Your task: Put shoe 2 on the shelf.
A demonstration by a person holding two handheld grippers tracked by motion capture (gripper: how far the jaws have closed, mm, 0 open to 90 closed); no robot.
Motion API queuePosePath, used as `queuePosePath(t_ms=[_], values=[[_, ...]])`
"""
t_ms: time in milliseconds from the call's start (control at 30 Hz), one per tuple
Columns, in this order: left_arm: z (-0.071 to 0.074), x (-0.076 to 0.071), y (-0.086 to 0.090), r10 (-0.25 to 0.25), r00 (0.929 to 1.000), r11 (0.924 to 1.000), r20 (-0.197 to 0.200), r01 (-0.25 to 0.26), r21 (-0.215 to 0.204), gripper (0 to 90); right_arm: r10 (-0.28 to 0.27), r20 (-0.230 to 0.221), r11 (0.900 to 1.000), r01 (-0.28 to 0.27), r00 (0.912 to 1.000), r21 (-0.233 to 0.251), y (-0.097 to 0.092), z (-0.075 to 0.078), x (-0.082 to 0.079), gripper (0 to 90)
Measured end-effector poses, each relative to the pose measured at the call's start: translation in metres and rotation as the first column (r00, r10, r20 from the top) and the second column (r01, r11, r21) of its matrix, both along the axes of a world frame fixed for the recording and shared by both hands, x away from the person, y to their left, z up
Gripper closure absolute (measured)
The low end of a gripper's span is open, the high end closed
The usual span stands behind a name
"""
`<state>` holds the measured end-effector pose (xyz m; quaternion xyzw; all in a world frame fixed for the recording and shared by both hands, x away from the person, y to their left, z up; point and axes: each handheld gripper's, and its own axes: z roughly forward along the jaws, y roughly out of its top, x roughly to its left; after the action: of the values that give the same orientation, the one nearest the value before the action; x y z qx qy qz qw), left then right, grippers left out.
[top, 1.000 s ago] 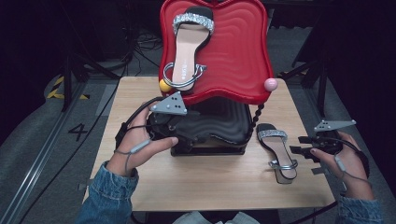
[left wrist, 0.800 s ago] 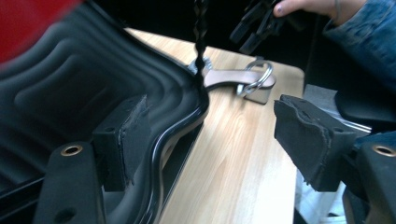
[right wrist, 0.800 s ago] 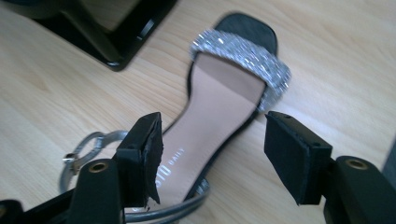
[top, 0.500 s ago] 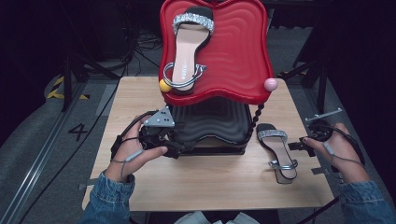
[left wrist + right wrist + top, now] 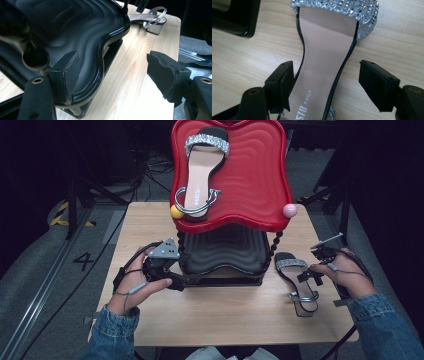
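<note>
The right gripper (image 5: pixel 325 85), its jaws just opened wide, straddles the sandal (image 5: pixel 324 62) lying on the table (image 5: pixel 235 312) beside the black lower shelf (image 5: pixel 222 257). The shoe's long axis runs straight ahead between the pads, untouched. The left gripper (image 5: pixel 167 275), also open, rests by that shelf's front edge, farther from the sandal.

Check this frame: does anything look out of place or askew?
The pair is split: one silver-strapped black sandal lies on the red wavy top tray, its mate on the light wooden table. The black lower tray holds nothing.
</note>
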<state>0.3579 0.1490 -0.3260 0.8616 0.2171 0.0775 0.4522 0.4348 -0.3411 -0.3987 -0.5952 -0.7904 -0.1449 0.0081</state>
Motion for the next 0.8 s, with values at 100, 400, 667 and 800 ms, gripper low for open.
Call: queuePosePath(t_ms=[100, 400, 667, 800], values=[[-0.002, 0.000, 0.000, -0.006, 1.0000, 1.0000, -0.005, 0.006, 0.007, 26.8, -0.067, -0.039, 0.9978, 0.067, 0.9970, 0.002, 0.003, -0.005, 0.004, 26.3], [-0.006, 0.001, 0.000, -0.013, 0.9998, 0.9998, -0.014, 0.013, 0.012, 26.6, -0.164, -0.154, 0.9865, 0.163, 0.9743, -0.021, 0.016, -0.026, 0.007, 27.8], [-0.007, 0.001, -0.001, -0.013, 0.9997, 0.9997, -0.020, 0.013, 0.019, 26.3, -0.190, -0.202, 0.9797, 0.173, 0.9608, -0.102, 0.025, -0.039, 0.006, 36.0], [-0.009, 0.003, 0.001, -0.008, 0.9998, 0.9993, -0.021, 0.008, 0.036, 26.3, -0.252, -0.228, 0.9667, 0.234, 0.9404, -0.103, 0.026, -0.039, 0.008, 41.8]])
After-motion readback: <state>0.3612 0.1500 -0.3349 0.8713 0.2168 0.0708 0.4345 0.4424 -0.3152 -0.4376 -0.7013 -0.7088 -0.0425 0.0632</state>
